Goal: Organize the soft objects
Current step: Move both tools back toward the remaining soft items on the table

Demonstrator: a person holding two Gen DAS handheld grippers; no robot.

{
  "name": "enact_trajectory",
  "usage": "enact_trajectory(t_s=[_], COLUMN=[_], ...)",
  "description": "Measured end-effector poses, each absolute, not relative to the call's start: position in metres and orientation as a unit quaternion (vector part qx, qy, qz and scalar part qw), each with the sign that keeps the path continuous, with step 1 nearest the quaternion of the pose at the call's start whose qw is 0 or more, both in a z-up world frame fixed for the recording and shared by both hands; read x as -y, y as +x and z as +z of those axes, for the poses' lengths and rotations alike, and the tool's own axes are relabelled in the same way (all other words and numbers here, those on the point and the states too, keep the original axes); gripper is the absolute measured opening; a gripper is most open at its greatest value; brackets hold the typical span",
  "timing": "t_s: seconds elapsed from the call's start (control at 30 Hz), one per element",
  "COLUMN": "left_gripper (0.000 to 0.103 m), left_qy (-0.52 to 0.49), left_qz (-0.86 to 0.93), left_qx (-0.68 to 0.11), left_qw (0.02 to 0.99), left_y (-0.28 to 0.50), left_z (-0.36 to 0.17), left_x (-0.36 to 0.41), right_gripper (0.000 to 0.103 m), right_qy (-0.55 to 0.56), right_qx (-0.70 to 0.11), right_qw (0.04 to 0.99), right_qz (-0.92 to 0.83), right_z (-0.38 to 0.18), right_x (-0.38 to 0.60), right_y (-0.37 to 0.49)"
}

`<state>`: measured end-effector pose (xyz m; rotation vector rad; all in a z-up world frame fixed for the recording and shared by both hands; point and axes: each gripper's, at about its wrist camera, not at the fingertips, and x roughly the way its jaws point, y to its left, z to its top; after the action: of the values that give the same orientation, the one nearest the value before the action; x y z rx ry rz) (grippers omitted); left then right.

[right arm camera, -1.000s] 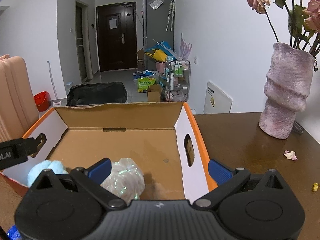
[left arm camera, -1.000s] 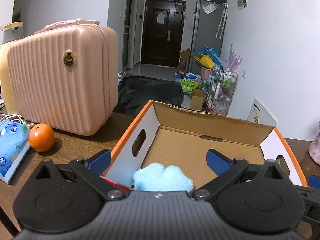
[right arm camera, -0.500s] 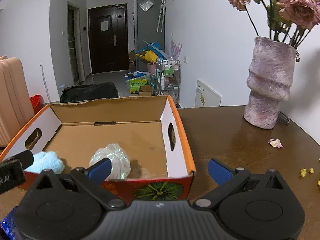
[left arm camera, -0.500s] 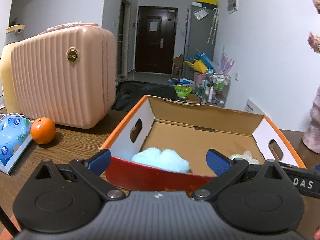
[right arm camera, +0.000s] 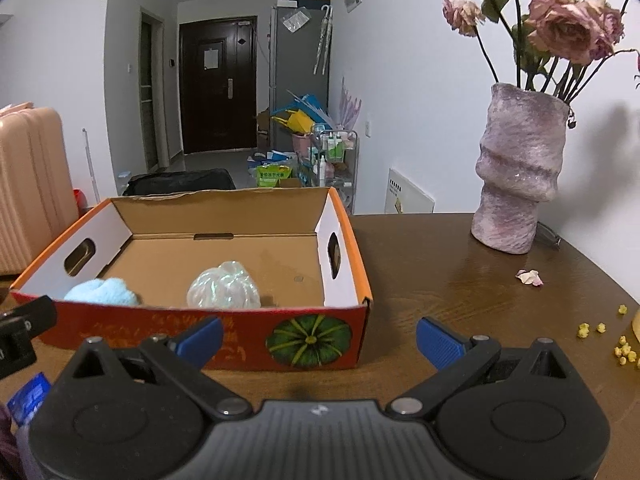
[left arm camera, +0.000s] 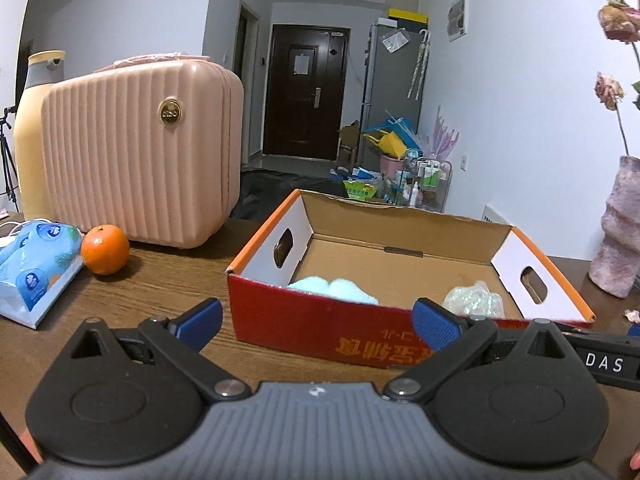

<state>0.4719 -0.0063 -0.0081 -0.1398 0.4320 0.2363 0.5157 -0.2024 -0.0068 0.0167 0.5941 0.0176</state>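
- The blue fingers [left arm camera: 199, 323] of the left gripper [left arm camera: 316, 322] are spread wide apart and nothing is held between them; those of the right gripper [right arm camera: 318, 336] are likewise spread and empty.
- Just ahead of both finger pairs, the red front wall of the cardboard box [right arm camera: 208, 332] is seen standing on the wooden table [right arm camera: 460, 292]; neither gripper is touching it.
- Beyond that wall, two soft objects are lying on the box floor: the light blue plush [left arm camera: 336, 289] ahead of the left fingers, in the near left corner, and the white iridescent bundle [right arm camera: 224, 290] ahead of the right gripper's left finger, near the front wall. The two are set apart from each other.
- The step in hand is judged to be a withdrawal with both items deposited. It is best done by keeping the fingers clear of the front wall, so that the light box is not dragged or tipped.
- The box is set with its long axis across the fingers, its open top upward and its handle cut-outs in the short side walls.
- The blue plush appears elongated roughly parallel to the front wall; the bundle is near round, and no clear long axis can be told.
- Outside the box, an orange [left arm camera: 105, 249] and a tissue pack [left arm camera: 34, 266] lie left of the left fingers; a vase [right arm camera: 520, 168] stands well right of the right fingers.
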Motion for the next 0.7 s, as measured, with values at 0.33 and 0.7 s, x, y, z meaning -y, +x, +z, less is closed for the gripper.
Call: enact_trajectory(t_s=[0.33, 0.7], left_gripper=[0.103, 0.103], left_qy=[-0.058, -0.036], left_qz=[0.1, 0.08], left_qx=[-0.2, -0.159], left_qw=[0.973, 0.983], left_y=[0.424, 0.367], left_z=[-0.005, 0.001], left_x=[0.005, 0.005], right_gripper=[0.103, 0.103], right_qy=[0.005, 0.012], right_qx=[-0.265, -0.224], right_qw=[0.964, 0.974], right_qz=[0.019, 0.043], right_z=[-0.002, 0.006], right_x=[0.203, 0.209], right_y=[0.467, 0.401])
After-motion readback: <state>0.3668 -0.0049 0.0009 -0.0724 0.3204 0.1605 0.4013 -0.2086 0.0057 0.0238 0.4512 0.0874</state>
